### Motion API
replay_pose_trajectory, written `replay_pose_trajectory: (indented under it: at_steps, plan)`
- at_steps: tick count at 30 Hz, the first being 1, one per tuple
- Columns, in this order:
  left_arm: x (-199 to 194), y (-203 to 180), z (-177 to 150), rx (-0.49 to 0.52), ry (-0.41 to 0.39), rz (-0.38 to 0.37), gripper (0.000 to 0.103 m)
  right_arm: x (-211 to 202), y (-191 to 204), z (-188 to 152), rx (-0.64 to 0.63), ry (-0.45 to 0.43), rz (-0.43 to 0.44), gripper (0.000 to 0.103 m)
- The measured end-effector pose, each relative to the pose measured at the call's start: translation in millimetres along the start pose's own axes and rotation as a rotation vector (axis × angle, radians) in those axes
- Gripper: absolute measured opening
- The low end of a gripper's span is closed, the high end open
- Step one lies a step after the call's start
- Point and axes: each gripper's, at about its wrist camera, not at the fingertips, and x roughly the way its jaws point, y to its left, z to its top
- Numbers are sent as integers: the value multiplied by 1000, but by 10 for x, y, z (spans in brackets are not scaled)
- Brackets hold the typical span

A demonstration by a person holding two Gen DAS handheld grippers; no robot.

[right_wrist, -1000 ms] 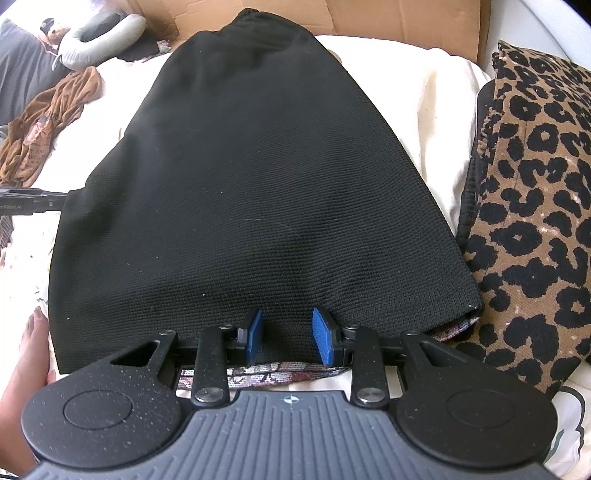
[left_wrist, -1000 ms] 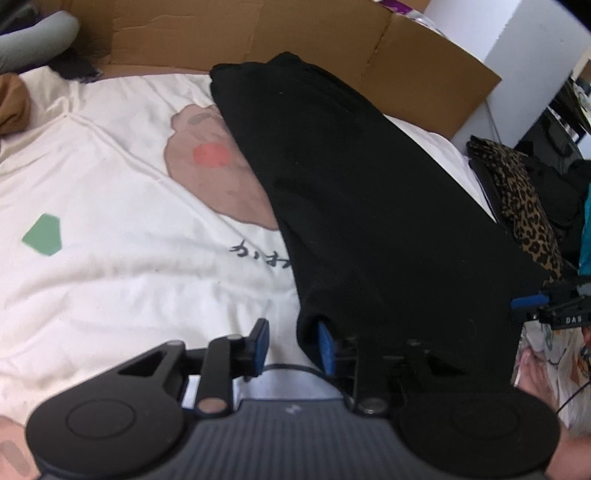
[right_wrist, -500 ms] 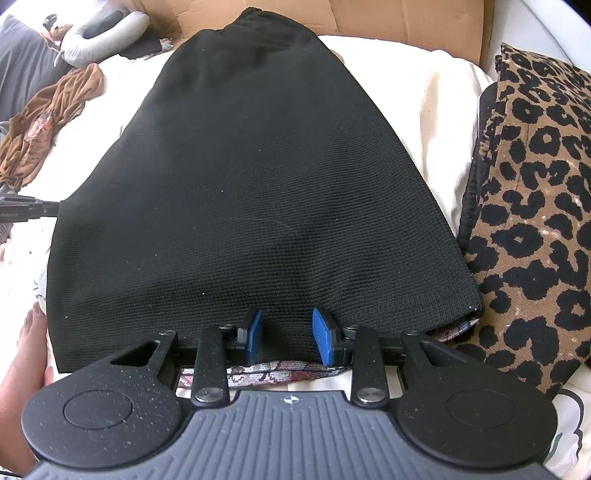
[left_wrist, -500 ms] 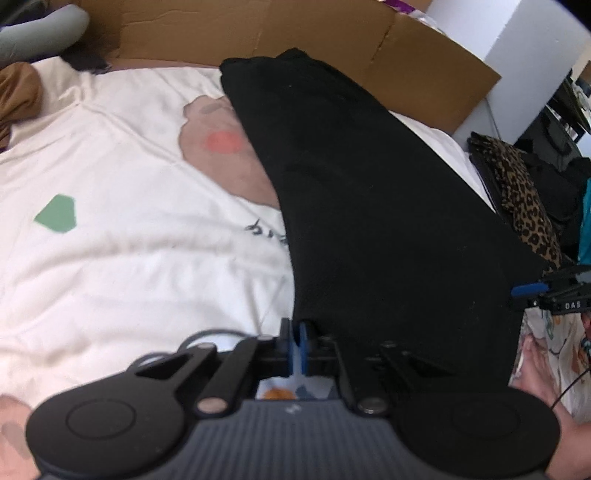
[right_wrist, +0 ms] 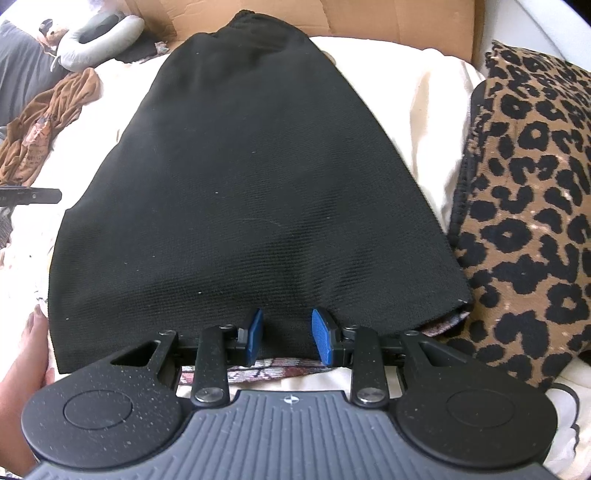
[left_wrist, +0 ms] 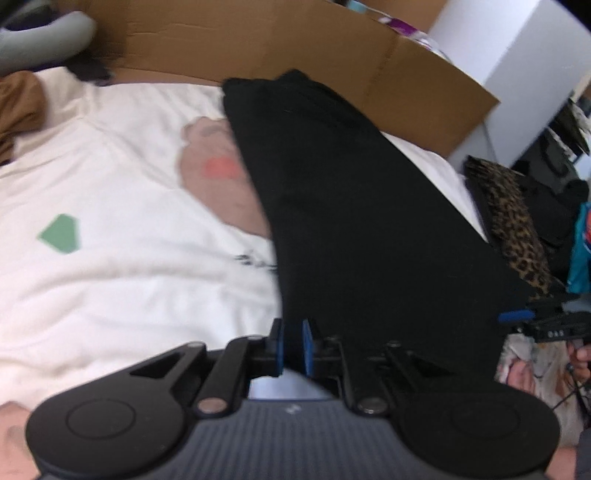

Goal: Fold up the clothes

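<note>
Your left gripper (left_wrist: 293,345) has its blue pads drawn nearly together on the near left corner of the black garment (right_wrist: 251,192), with dark knit pinched between them. Your right gripper (right_wrist: 286,336) stands with its jaws well apart over the near hem; the cloth lies between and under the pads, but nothing is clamped.

From the right wrist view, the garment runs from the hem at 6 o'clock, just ahead of the pads, up to its narrow end at 12 o'clock by the cardboard (right_wrist: 388,18). It lies flat and smooth on the cream bedspread (left_wrist: 110,184), over a patterned piece (right_wrist: 258,373) that peeks out under the hem. A leopard-print cloth (right_wrist: 524,203) sits just beside it at 3 o'clock, and a brown garment (right_wrist: 44,118) lies well apart at 10 o'clock.

You appear to be at the grasping step of a fold, one near corner taken and the other not. Next, close your right gripper on the hem nearer the 4 o'clock corner, catching only the black layer. Then lift both corners level so the hem carries evenly toward 12 o'clock.
</note>
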Motion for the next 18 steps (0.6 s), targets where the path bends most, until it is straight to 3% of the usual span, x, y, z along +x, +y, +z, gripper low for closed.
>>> replay_pose_trajectory:
  at_steps: [7,14,18]
  plan:
    - [307,-354,-111,72,105,-98,10,-90,-134,-56,14,-4,-29,33]
    - [443,-605,-323,159,227,-145,10,-213,-200,-133,49,13,-130,34]
    - [366,-608,-354,144,252,-168,10,-375,-99,-76,13,-37,-109,34]
